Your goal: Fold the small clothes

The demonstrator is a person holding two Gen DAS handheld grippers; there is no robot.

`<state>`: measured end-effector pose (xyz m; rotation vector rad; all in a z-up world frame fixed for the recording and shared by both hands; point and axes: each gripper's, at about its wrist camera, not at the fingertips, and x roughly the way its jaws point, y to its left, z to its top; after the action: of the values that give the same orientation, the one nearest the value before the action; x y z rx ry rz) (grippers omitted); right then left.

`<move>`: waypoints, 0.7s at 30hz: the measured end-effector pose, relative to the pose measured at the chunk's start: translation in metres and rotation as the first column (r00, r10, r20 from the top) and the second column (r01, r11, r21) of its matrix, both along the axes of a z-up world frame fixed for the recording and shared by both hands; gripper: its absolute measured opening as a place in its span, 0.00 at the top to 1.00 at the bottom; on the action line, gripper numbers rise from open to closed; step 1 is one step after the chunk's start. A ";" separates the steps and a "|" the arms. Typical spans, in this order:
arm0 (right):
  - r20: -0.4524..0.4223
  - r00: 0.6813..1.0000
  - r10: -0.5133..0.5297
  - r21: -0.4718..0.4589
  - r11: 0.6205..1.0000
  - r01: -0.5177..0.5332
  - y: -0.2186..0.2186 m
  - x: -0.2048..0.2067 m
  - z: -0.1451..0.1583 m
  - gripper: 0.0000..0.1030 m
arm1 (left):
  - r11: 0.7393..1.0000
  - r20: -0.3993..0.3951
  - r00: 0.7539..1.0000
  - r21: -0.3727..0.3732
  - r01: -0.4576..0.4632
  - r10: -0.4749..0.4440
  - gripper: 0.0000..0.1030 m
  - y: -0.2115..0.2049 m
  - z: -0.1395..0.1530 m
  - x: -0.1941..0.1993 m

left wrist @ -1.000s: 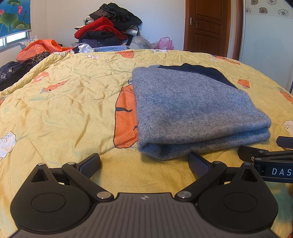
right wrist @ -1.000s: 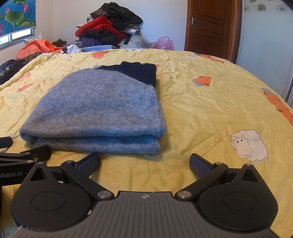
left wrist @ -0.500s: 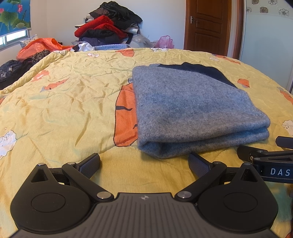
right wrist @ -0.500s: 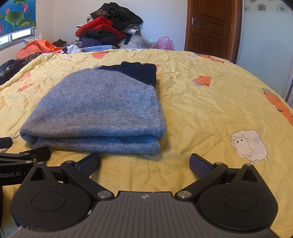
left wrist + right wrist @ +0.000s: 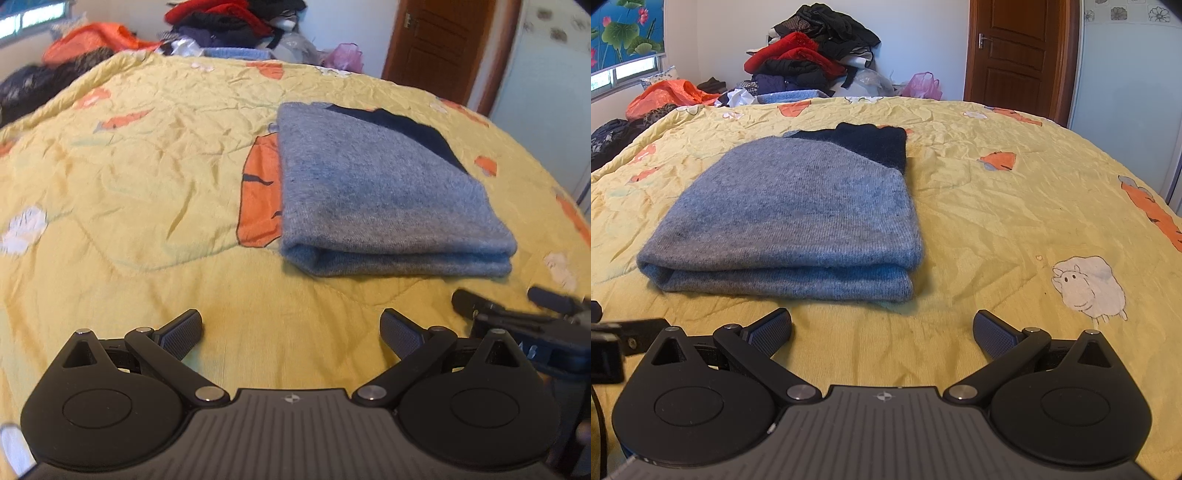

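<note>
While one folded grey sweater [image 5: 798,214] lies on quilt [image 5: 997,206], left gripper [image 5: 291,332], right gripper [image 5: 882,332] both spread, empty.

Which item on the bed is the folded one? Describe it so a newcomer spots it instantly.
Start at the big yellow quilt with orange and sheep prints that covers the bed. Near its middle, just ahead of both open hand-held grippers, lies a grey knit sweater folded into a flat rectangle. Unlike the loose heap of clothes by the far wall, it is neatly layered, with a dark navy part at its far edge.
</note>
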<state>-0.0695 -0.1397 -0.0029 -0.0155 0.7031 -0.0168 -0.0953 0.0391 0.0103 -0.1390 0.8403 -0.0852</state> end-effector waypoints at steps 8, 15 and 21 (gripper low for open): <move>-0.003 1.000 -0.001 0.090 0.996 0.001 -0.002 -0.015 0.023 0.00 | 0.999 0.070 0.997 0.015 -0.028 0.027 0.00 0.004 0.026 -0.012; 0.004 1.000 0.013 0.097 0.995 -0.014 -0.002 -0.017 0.034 0.00 | 0.998 0.090 0.996 0.059 0.013 -0.018 0.00 -0.007 0.034 -0.018; -0.019 1.000 0.020 0.094 0.995 -0.018 -0.001 -0.014 0.035 0.00 | 0.998 0.090 0.996 0.066 0.003 -0.009 0.00 -0.007 0.031 -0.016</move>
<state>-0.0831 -0.1411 0.0325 0.0681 0.7230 0.0346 -0.1116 0.0316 0.0414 -0.0705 0.7523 -0.0690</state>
